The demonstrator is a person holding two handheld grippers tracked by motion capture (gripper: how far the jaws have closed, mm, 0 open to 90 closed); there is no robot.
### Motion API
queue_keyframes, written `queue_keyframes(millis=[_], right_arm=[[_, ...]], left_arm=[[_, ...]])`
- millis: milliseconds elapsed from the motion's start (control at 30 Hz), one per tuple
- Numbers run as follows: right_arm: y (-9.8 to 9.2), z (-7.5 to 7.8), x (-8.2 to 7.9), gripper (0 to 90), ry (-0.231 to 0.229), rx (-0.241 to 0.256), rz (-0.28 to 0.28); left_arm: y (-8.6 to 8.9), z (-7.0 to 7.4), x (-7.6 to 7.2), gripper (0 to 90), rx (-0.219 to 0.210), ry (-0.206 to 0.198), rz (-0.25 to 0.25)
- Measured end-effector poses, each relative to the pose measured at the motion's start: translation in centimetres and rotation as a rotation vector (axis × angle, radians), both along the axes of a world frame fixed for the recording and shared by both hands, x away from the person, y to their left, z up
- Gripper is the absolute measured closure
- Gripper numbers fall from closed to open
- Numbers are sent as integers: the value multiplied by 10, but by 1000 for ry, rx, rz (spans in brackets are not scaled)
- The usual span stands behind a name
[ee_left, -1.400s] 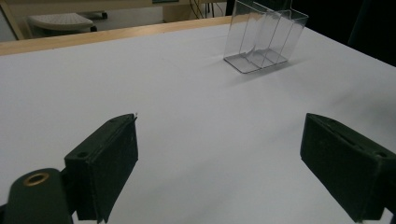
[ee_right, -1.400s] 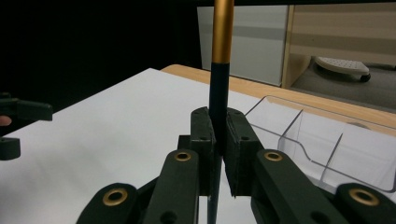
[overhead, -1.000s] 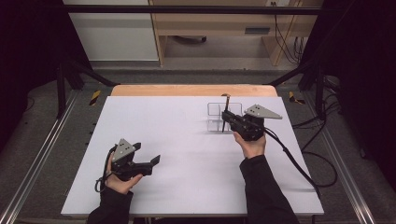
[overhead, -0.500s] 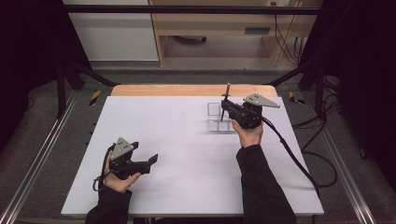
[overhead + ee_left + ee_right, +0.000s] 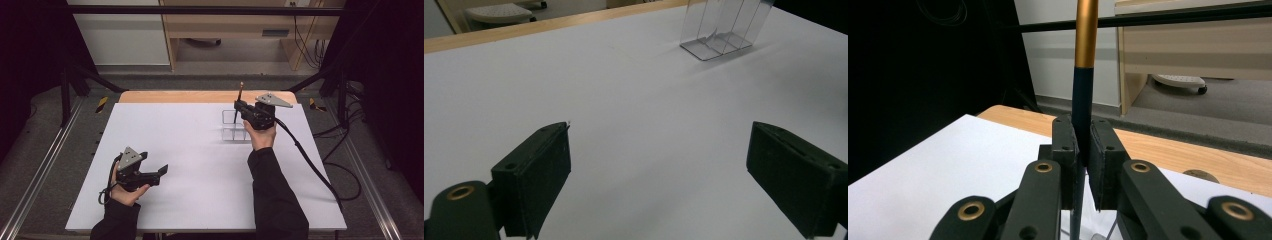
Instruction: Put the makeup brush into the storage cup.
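My right gripper (image 5: 239, 109) is shut on a thin pen (image 5: 238, 101) with a dark body and a gold upper end. The pen (image 5: 1083, 75) stands upright between the jaws in the right gripper view. It hangs over a clear plastic holder (image 5: 235, 125) with several compartments at the table's far right. In the left gripper view the holder (image 5: 724, 27) looks empty and sits far ahead. My left gripper (image 5: 161, 172) rests low near the table's front left, open, with nothing between its fingers (image 5: 539, 175).
The white table sheet (image 5: 190, 150) lies over a wooden top whose far edge (image 5: 175, 96) shows. A black cable (image 5: 310, 160) trails from the right gripper off the table's right side. Metal frame rails (image 5: 45, 165) run along the sides.
The right gripper has lifted and moved farther back over the clear holder, turning the pen upright. The left gripper has barely shifted.
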State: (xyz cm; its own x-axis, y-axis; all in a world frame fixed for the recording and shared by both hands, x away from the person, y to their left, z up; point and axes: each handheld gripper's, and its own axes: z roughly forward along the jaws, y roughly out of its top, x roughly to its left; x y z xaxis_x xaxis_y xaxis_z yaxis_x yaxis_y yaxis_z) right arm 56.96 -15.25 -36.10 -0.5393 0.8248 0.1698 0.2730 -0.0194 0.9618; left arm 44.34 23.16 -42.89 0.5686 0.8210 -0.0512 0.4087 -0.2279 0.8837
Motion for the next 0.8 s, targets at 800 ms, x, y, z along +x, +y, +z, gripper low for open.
queue_keyframes(millis=[800], right_arm=[[5,-6,28,832,11,0,-57]], left_arm=[[-1,0,0,101,0,1,-9]])
